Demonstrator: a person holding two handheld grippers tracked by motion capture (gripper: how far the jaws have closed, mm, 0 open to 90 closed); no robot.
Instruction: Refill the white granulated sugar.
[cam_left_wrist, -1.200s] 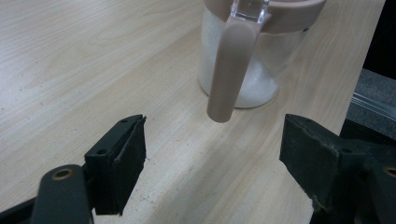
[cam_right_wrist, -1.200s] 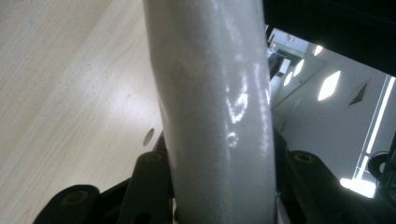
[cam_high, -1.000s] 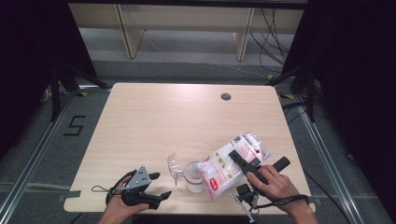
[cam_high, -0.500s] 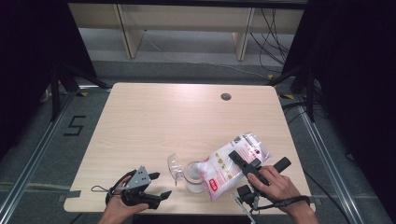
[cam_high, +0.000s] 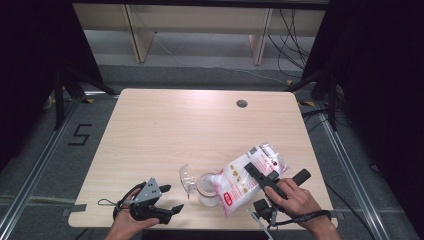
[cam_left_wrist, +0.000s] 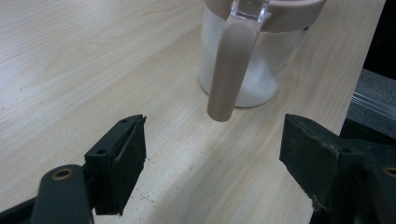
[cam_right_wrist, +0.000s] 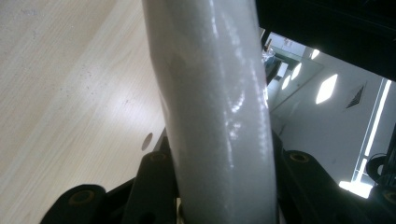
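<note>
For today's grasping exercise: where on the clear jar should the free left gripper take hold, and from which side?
Grip the jar by its pinkish handle, coming level from the side where the left gripper sits. The handle hangs upright facing the open jaws and is slim enough to fit between them; the body looks wider.

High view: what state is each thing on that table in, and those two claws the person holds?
Jar: upright, lid flipped open, white grains inside.
Lid: swung back, off the mouth.
Bag: clamped, tilted with its lower end at the jar's mouth.
Right claw: shut on the bag, jaws just closing further.
Left claw: open, nothing between, facing the jar's handle.
</note>
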